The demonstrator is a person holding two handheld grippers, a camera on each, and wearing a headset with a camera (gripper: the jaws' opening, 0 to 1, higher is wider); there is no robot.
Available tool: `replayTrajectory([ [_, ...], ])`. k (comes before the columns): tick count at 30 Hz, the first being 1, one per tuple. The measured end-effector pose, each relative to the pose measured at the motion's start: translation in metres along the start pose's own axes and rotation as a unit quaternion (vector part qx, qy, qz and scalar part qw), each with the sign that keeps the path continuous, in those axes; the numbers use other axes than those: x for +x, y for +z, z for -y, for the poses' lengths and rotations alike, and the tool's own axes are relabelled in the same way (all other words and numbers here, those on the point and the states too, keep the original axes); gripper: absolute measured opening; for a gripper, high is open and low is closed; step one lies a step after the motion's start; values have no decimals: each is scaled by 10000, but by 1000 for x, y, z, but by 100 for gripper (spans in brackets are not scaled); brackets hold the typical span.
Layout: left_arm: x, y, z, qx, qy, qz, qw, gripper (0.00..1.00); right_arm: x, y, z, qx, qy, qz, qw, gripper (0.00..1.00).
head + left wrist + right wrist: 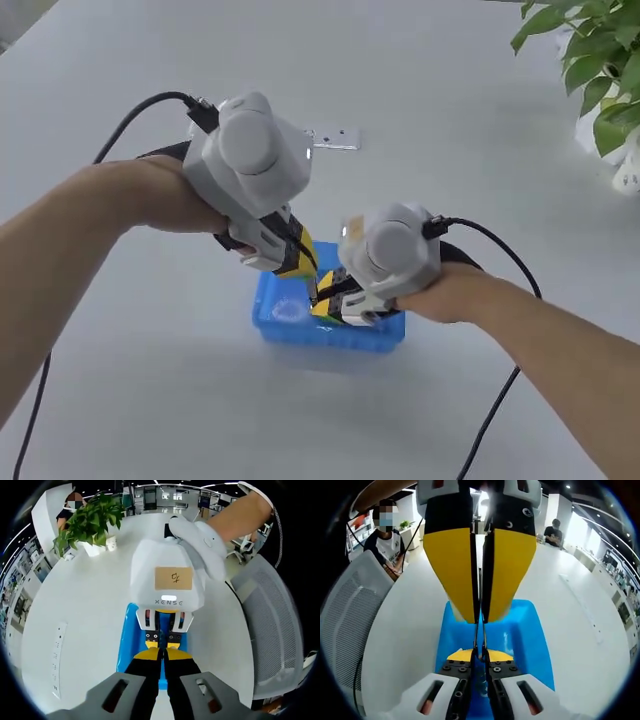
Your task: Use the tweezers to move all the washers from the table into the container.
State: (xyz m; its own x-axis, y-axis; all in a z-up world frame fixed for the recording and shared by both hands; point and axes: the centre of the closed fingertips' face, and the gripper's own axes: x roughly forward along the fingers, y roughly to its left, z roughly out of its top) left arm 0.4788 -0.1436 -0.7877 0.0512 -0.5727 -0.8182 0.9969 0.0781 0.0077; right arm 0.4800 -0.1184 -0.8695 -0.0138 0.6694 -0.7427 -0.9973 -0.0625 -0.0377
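A blue container [283, 325] sits on the white table under both grippers. My left gripper [300, 262] comes in from the left and my right gripper [322, 300] from the right, and their yellow tips meet over the container. In the right gripper view the thin tweezers [480, 625] run between the left gripper's big yellow jaws and down into my right gripper [480, 655], above the container [525, 635]. In the left gripper view my left gripper [161, 652] faces the right gripper [161, 636] tip to tip. Something pale [290, 311] lies in the container; I cannot make out washers.
A small metal plate [335, 138] lies flat on the table behind the grippers. A potted plant [595, 70] stands at the far right edge. Black cables trail from both grippers. A mesh office chair [272, 625] stands beside the table, and people sit farther off.
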Motion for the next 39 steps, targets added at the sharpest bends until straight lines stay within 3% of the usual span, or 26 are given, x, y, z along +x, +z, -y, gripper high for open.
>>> replayTrajectory([
  [25, 2, -2, 2, 25, 11, -66, 10000, 6, 1, -4, -3, -26, 41, -81, 10000, 11],
  [39, -13, 9, 7, 92, 68, -38, 9999, 6, -13, 7, -4, -74, -53, 67, 9999, 11],
])
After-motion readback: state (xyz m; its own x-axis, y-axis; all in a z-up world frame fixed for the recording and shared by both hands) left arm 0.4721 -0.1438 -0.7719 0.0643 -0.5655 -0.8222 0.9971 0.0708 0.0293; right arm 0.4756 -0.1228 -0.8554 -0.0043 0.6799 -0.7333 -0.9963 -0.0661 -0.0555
